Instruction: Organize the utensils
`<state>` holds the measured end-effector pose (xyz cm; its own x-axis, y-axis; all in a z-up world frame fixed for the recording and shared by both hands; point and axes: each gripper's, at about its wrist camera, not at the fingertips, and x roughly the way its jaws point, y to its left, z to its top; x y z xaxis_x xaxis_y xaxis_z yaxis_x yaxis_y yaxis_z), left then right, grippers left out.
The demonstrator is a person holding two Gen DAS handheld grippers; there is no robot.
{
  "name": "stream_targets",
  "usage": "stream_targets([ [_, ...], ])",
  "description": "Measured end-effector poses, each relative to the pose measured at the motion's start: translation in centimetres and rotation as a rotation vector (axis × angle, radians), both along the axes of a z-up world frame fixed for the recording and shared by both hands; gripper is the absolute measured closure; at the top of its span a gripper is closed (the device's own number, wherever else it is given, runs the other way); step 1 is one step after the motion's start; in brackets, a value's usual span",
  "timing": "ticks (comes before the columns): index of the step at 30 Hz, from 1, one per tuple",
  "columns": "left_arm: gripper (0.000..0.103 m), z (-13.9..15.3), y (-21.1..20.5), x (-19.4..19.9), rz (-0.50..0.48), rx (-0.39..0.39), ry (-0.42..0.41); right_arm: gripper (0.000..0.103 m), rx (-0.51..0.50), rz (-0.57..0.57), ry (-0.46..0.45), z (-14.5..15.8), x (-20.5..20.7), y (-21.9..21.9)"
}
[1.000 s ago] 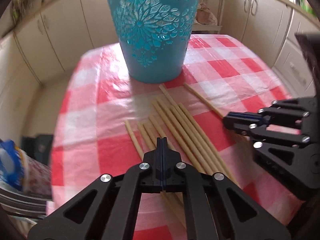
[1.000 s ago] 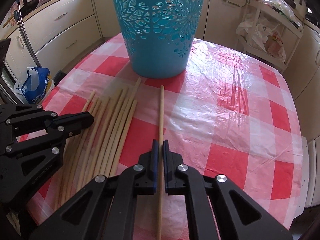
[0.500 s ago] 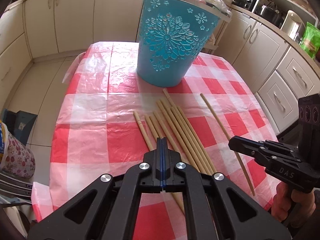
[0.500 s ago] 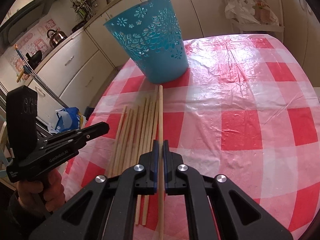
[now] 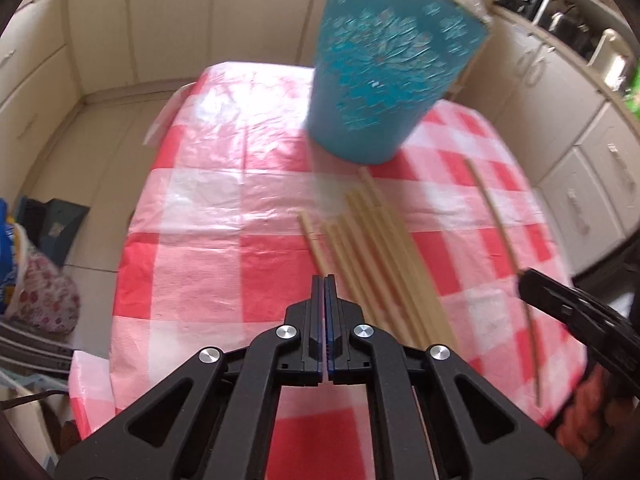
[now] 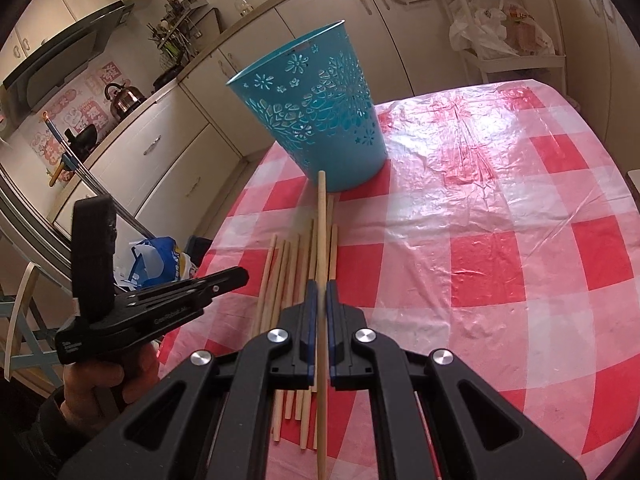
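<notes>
My right claw (image 6: 319, 294) pinches one chopstick (image 6: 321, 224) near its middle, raised over the desk (image 6: 500, 240); my left claw (image 5: 324, 284) is closed, empty. Remaining chopsticks (image 5: 372, 248) (light, stiff, smooth, liable to pivot) lie before the bin (image 6: 316, 120).

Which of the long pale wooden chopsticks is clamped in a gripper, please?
The single wooden chopstick clamped in the right gripper, pointing toward the turquoise perforated plastic basket; the others lie bundled on the tablecloth.

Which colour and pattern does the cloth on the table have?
Red and white checks on the tablecloth, clearest in the right wrist view.
</notes>
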<state>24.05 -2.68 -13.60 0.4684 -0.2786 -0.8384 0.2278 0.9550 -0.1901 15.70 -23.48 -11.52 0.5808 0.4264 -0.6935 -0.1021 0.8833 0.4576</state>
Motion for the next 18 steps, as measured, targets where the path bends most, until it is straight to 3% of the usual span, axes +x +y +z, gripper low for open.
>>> stream_targets([
  [5,0.080,-0.7,-0.9,0.8,0.049,0.078,-0.012,0.098,0.006,-0.002,0.012,-0.6,0.0,-0.3],
  [7,0.064,-0.5,-1.3,0.8,0.048,0.072,-0.022,0.098,0.011,-0.003,0.017,-0.8,0.0,-0.4],
  [18,0.067,-0.7,-2.0,1.1,0.042,0.103,-0.046,0.098,0.022,-0.001,0.020,-1.3,0.1,-0.3],
])
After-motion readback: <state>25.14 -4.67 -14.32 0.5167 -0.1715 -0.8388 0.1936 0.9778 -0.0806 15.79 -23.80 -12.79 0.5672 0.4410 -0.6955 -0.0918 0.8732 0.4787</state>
